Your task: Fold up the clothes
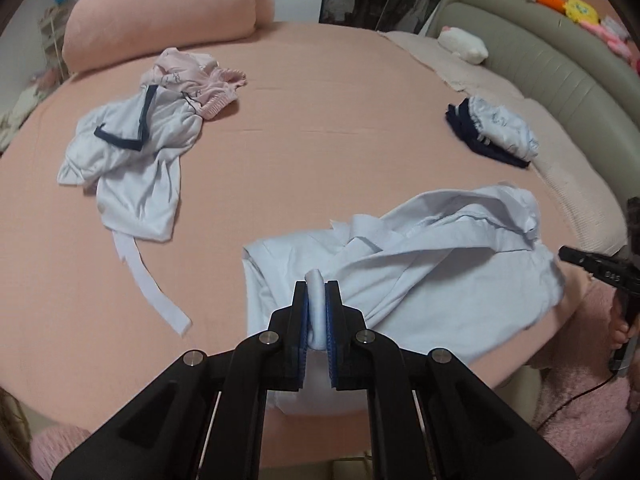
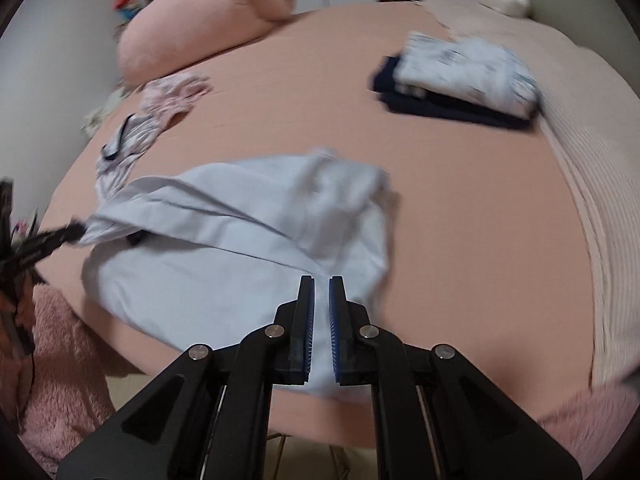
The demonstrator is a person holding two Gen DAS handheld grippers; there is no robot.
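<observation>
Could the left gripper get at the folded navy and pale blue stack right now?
Probably not: the left gripper is shut on the pale blue shirt, and the folded navy and pale blue stack lies far across the bed.

Shirt [image 1: 420,272] on bed [image 1: 320,160], pillow [image 1: 168,12] behind

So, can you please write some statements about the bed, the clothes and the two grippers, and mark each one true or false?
1. The left hand-held gripper is shut on the light blue shirt. True.
2. The bed sheet is green. False: it is pink.
3. A folded pile lies on the bed. True.
4. The right hand-held gripper stands wide open. False: it is shut on the shirt.
</observation>
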